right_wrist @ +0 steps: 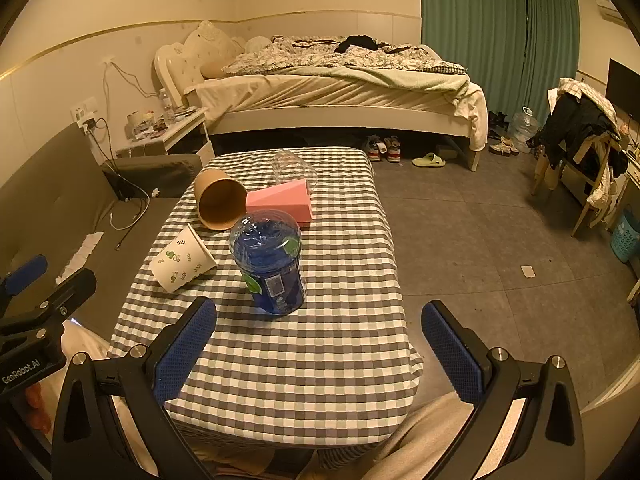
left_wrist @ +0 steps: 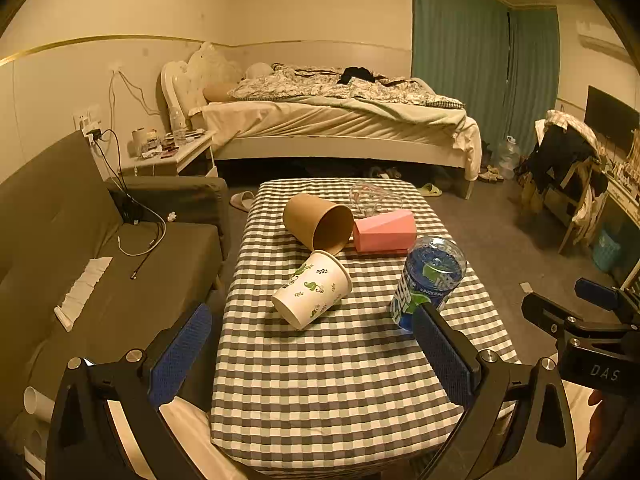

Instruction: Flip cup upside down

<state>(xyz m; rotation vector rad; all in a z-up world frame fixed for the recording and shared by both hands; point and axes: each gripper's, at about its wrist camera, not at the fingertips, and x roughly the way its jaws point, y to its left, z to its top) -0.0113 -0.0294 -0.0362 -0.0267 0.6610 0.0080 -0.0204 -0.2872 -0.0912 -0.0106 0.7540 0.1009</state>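
Note:
A white paper cup with green leaf print lies on its side on the checked table; it also shows in the right wrist view. A brown paper cup lies on its side behind it, its mouth toward me. A clear plastic cup with a blue label stands bottom up. My left gripper is open and empty, near the table's front. My right gripper is open and empty, in front of the blue-label cup.
A pink box and a clear plastic item lie at the table's far end. A grey sofa stands left of the table. A bed and a nightstand stand behind it. A chair with clothes stands right.

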